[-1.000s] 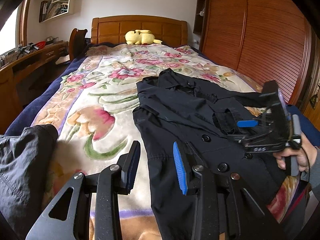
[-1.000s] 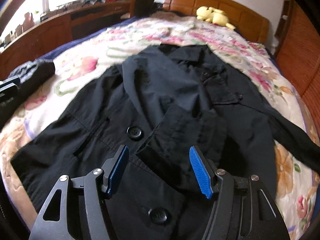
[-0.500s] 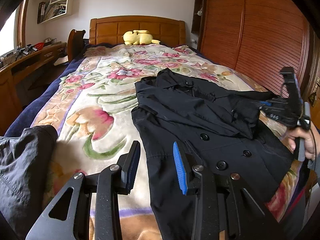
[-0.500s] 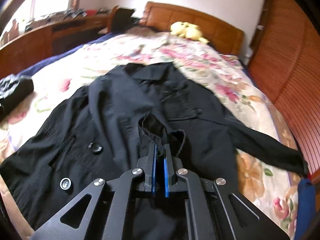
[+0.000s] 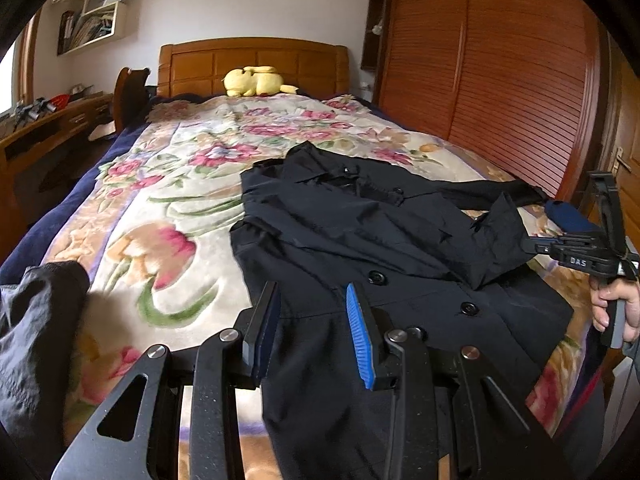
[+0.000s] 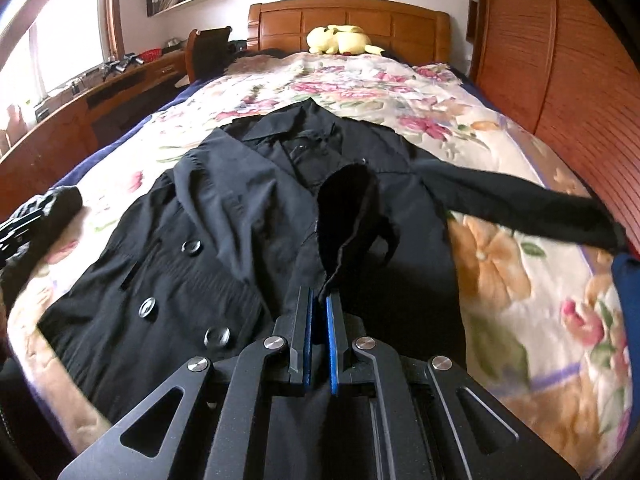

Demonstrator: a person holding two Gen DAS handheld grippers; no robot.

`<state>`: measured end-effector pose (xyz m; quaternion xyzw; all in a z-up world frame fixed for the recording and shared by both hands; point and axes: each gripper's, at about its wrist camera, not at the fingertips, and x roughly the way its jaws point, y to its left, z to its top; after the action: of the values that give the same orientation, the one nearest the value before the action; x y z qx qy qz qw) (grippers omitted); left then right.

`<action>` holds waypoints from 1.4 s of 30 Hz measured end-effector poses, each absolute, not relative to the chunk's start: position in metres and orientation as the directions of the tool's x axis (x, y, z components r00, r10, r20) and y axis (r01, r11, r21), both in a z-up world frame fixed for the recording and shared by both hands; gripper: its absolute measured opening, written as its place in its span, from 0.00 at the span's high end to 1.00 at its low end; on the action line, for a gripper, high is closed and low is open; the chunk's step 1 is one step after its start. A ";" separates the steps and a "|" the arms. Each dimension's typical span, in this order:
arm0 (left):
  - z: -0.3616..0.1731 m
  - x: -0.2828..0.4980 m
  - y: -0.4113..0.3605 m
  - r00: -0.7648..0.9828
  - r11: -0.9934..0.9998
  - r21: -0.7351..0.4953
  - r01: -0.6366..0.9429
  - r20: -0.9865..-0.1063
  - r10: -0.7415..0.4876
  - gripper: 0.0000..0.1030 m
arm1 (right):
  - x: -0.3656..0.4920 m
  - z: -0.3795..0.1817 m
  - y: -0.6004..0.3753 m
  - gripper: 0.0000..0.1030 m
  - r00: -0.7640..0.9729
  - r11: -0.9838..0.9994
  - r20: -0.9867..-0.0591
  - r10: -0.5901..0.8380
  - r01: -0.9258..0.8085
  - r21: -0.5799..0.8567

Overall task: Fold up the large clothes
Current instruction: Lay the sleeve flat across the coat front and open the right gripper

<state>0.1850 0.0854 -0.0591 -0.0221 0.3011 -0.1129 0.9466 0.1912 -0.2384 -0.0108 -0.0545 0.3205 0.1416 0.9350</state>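
A second ago my right claw stood wide over the folded sleeve cuff; now it is clenched on that cuff, and the black coat has been pulled toward the right edge of the bed, the sleeve lifted off the coat's front and hanging open like a dark mouth above my pads; my left claw has hardly shifted, still part-open over the coat's left hem with nothing between its fingers, the blue pad clear of the cloth as far as I can tell from this angle.

My right hand shows at the far right of the left view, fingers wrapped round the handle, claw angled down and inward toward the coat; both claws tip downward at the bedspread.

The coat lies face up across the near half of the floral bedspread, collar toward the headboard, buttons showing down the front; its other sleeve stretches out toward the right edge, by the slatted wardrobe doors; a second dark garment is bunched at the left edge, close by my left claw; a yellow plush toy sits at the headboard; a wooden table runs along the window side, cluttered with small things too blurred to name.
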 end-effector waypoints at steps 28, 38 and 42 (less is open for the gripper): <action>-0.090 0.219 -0.007 0.721 0.961 -0.068 0.266 -0.648 -0.246 0.66 | 0.189 -0.052 -0.258 0.43 0.714 0.937 -0.681 0.163 -0.328 -0.119; -0.104 0.225 -0.016 0.705 0.967 -0.048 0.251 -0.676 -0.217 0.66 | 0.221 -0.073 -0.263 0.43 0.642 0.946 -0.743 0.188 -0.323 -0.039; -0.106 0.225 -0.018 0.704 0.967 -0.035 0.253 -0.679 -0.208 0.66 | 0.217 -0.061 -0.273 0.43 0.679 0.946 -0.711 0.185 -0.320 -0.059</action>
<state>0.2253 -0.0177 -0.1058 0.0306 0.3641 -0.1250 0.9224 0.2168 -0.2732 -0.0614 -0.0895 0.3760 0.1383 0.9118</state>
